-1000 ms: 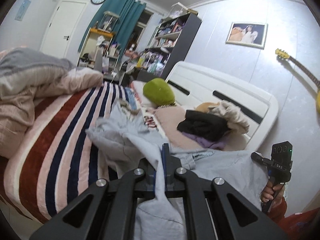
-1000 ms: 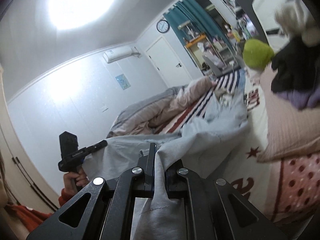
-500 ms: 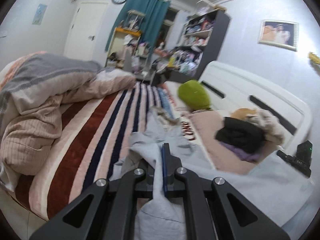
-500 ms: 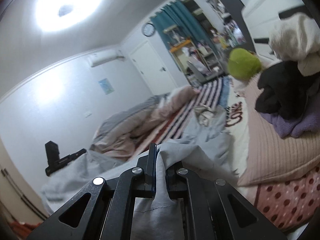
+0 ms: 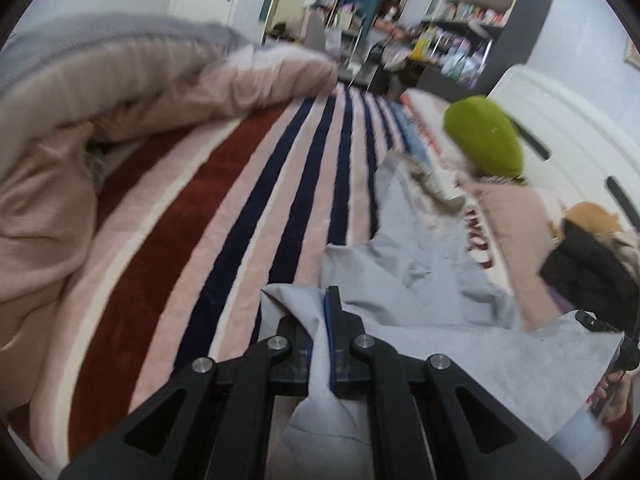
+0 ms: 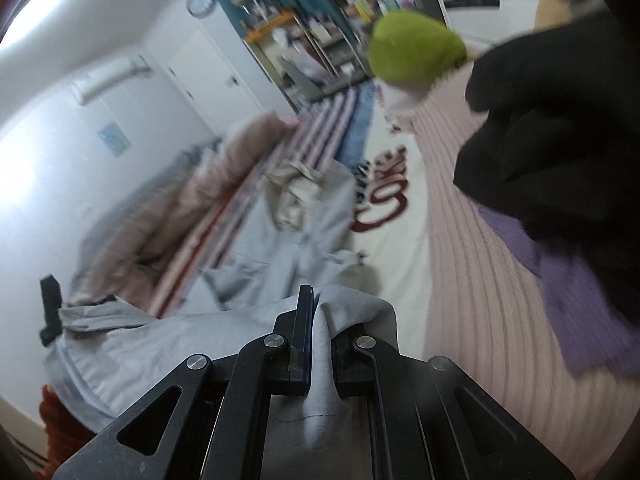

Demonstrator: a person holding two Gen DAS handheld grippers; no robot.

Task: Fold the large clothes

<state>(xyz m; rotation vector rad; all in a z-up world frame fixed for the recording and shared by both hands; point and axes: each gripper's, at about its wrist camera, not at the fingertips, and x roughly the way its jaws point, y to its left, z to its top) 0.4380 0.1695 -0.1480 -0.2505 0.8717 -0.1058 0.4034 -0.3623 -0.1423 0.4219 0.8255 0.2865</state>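
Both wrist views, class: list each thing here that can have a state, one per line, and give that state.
Left gripper: shut on the grey garment.
Right gripper: shut on the grey garment.
Grey garment: unfolded, one end held by both grippers, the rest lying crumpled on the striped blanket.
Striped blanket: spread flat over the bed.
Pink duvet: bunched up in a heap.
Black garment: piled loosely on a purple one.

garment [image 5: 420, 264] on blanket [image 5: 200, 208] | quilt [image 5: 100, 92] left | pillow [image 5: 484, 140] right
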